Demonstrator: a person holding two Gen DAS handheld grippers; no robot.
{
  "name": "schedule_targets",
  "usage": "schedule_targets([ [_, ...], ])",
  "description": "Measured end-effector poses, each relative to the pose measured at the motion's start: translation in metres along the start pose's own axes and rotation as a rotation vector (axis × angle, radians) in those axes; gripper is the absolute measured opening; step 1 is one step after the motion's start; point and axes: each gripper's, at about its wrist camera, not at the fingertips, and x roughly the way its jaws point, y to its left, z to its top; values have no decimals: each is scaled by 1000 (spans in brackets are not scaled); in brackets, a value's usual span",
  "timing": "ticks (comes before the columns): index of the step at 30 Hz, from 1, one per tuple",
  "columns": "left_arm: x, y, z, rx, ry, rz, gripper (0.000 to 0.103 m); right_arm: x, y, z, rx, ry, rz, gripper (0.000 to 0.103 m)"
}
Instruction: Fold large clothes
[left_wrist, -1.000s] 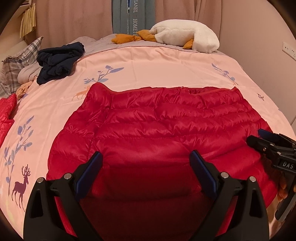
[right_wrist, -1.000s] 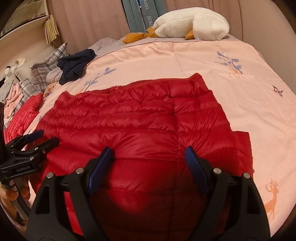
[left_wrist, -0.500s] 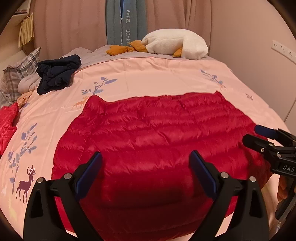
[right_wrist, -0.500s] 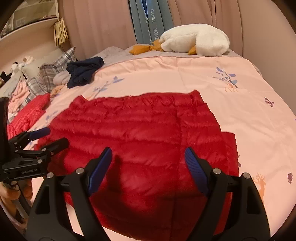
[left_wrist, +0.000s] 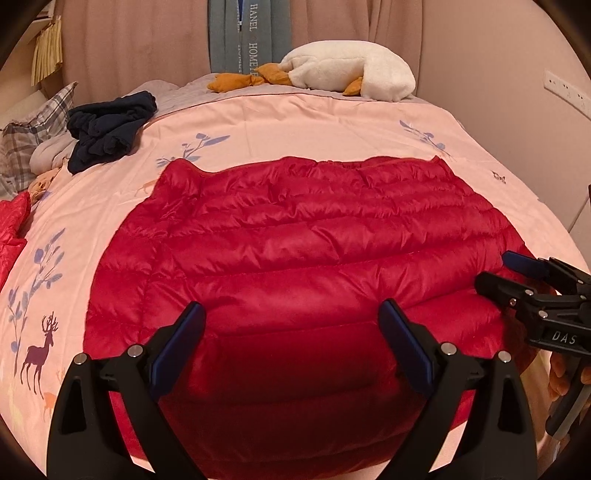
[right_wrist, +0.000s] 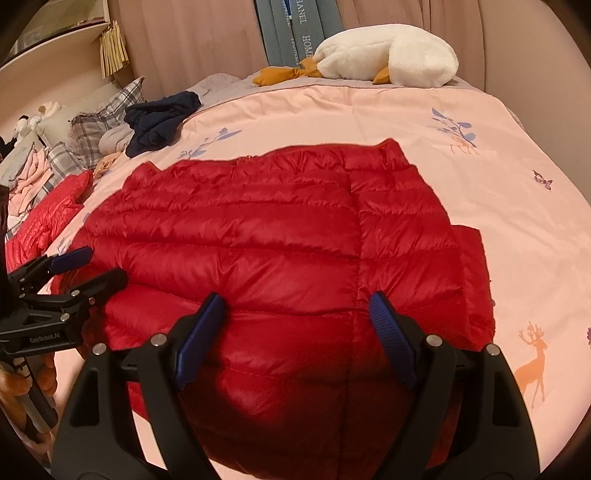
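Red puffer jacket (left_wrist: 303, 266) flat on pink bedspread (left_wrist: 295, 122), left gripper (left_wrist: 291, 332) jaws spread empty, right gripper (right_wrist: 295, 321) likewise

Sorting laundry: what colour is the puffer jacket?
Red, clearest in the left wrist view: puffer jacket.

My left tool (left_wrist: 291, 325): black plastic arms, blue ribbed pads (left_wrist: 404, 349) inside each finger, silver screws on the knuckles. My right tool (right_wrist: 297, 314) is built the same. White lettering "DAS" marks its side; "GenRobot.AI" marks the left tool's side.
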Motion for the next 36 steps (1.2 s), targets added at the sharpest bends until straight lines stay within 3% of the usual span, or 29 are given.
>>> schedule_targets([
  [9, -22, 17, -6, -29, -23, 30, 96, -37, -7, -3, 20, -71, -20, 82],
  [23, -10, 26, -21, -59, 12, 7, 96, -19, -22, -25, 43, 15, -31, 83],
  [32, -31, 53, -28, -98, -7, 60, 96, -44, -28, -24, 69, -30, -47, 82],
  [36, -26, 65, -33, -122, 19, 71, 96, -35, -33, -30, 79, 4, -61, 82],
])
